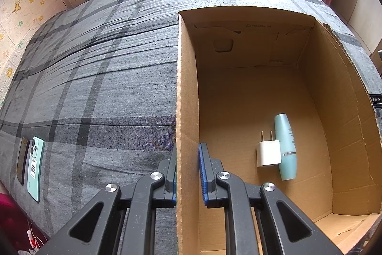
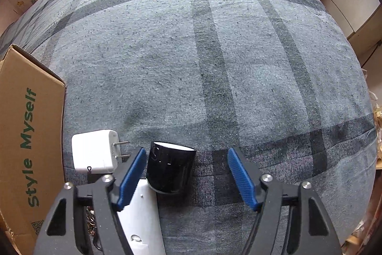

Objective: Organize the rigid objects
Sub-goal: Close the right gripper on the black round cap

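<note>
My left gripper [image 1: 188, 147] is shut on the left wall of an open cardboard box [image 1: 187, 87], with one blue pad on each side of the wall. Inside the box lie a white charger plug [image 1: 267, 153] and a teal bottle [image 1: 286, 147], side by side. In the right wrist view my right gripper [image 2: 187, 149] is open and points down. A black cylindrical jar [image 2: 170, 170] lies tilted between its jaws, close to the left pad [image 2: 133, 176], and neither pad presses on it. Another white charger [image 2: 94, 151] sits just left of the gripper.
Everything rests on a grey plaid bedsheet [image 2: 214, 51]. The box's outer side, printed "Style Myself" [image 2: 28, 135], stands at the left of the right wrist view. A flat white object [image 2: 143, 214] lies under the left finger. A mint phone [image 1: 35, 166] and a dark phone [image 1: 22, 161] lie far left.
</note>
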